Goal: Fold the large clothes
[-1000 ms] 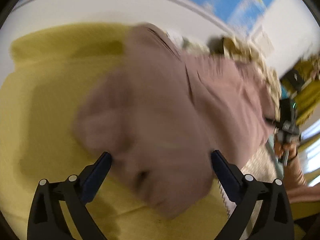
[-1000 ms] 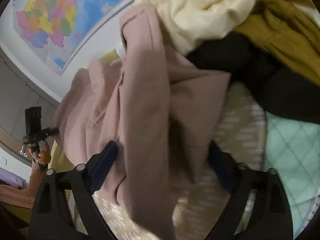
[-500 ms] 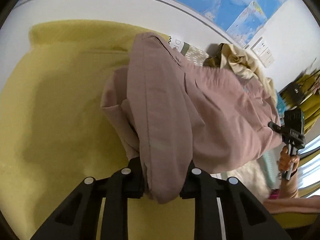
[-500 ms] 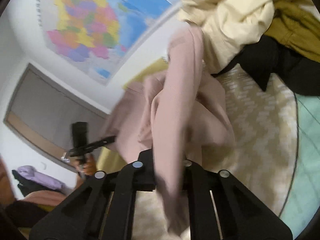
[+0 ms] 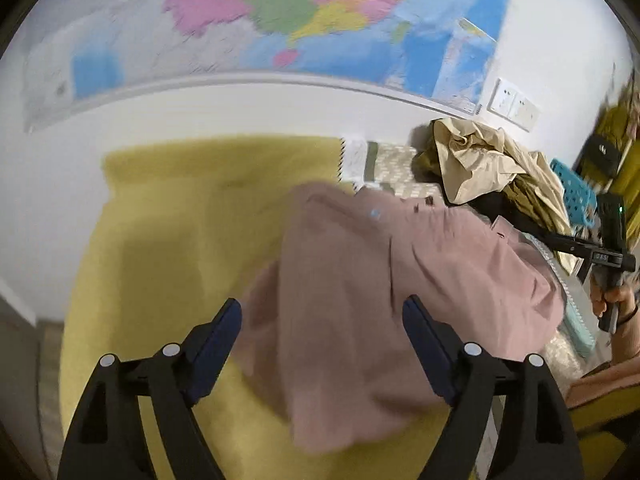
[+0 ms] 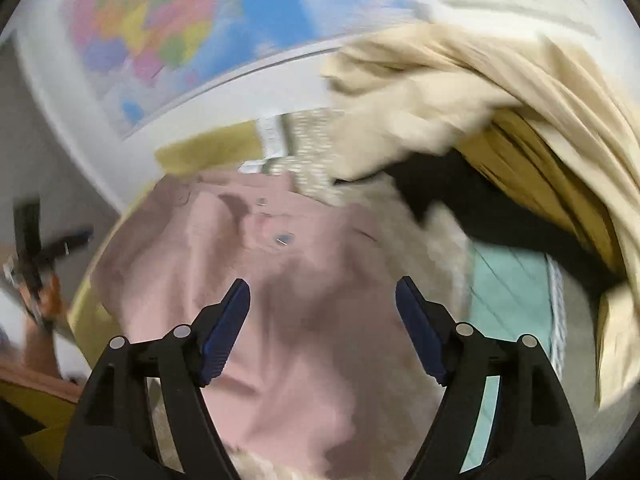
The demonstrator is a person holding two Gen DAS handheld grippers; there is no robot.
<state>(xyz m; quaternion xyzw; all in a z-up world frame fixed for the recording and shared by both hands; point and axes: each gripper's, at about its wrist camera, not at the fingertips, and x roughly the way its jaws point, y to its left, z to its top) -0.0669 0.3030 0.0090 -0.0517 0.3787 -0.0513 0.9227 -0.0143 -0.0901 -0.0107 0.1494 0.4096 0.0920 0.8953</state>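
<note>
A dusty pink garment (image 5: pixel 400 292) lies bunched on the yellow surface (image 5: pixel 168 248); it also shows in the right wrist view (image 6: pixel 288 288), spread out with small buttons near its top. My left gripper (image 5: pixel 322 316) is open, its jaws wide apart above the pink cloth and holding nothing. My right gripper (image 6: pixel 322 296) is open too, jaws spread above the same garment, empty. The right gripper's body (image 5: pixel 604 248) shows at the far right of the left wrist view.
A heap of cream (image 6: pixel 460 112), olive and black (image 6: pixel 480 216) clothes sits at the back right, also in the left wrist view (image 5: pixel 480 168). A patterned beige mat (image 6: pixel 316 148) and a teal quilted patch (image 6: pixel 508 288) lie under it. A wall map (image 5: pixel 300 20) hangs behind.
Both grippers were shut on the pink garment half a second ago; both have opened and let it drop onto the surface. Both views have tilted up toward the wall.
</note>
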